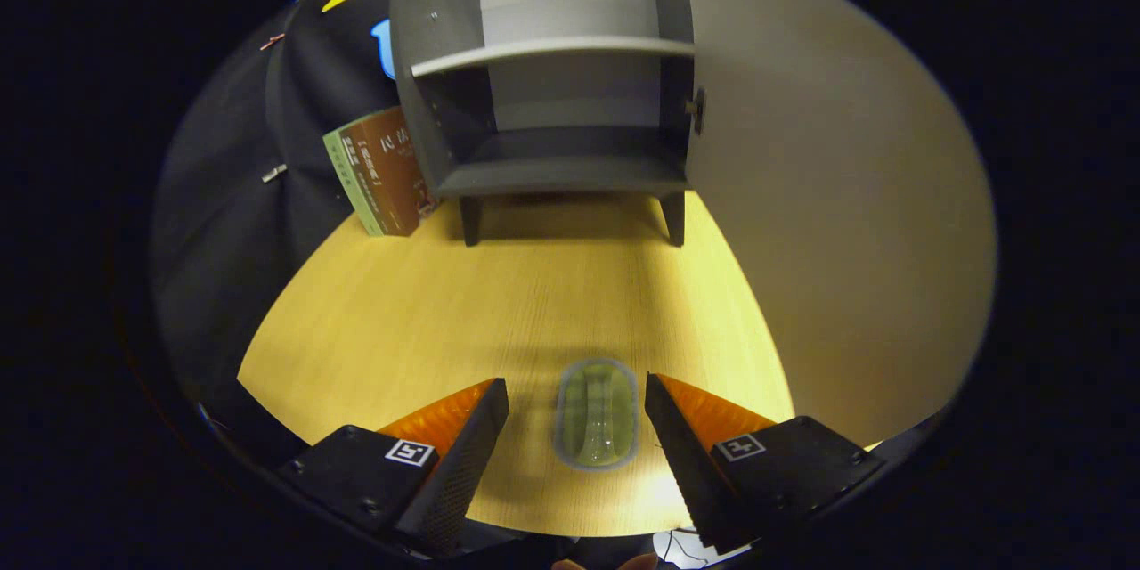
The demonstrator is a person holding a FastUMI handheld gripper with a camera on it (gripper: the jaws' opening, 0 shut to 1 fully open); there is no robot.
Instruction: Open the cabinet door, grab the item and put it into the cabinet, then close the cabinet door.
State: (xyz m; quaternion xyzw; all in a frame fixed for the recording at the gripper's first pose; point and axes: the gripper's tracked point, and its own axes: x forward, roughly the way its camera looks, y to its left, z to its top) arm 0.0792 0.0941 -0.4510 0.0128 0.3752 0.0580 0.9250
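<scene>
Flanking green item (597,414), hand-held gripper (577,427) spread; book (385,171) beside cabinet (552,89).

I saw a wooden table (383,329). On it stood the cabinet (552,107), a book (383,174) beside it. A green item (597,414) lay nearer me.

A light wooden table (499,303) is spreading ahead of the gripper under warm light. Black cloth (223,223) is hanging at the left, and a book (383,174) is leaning against it.
</scene>
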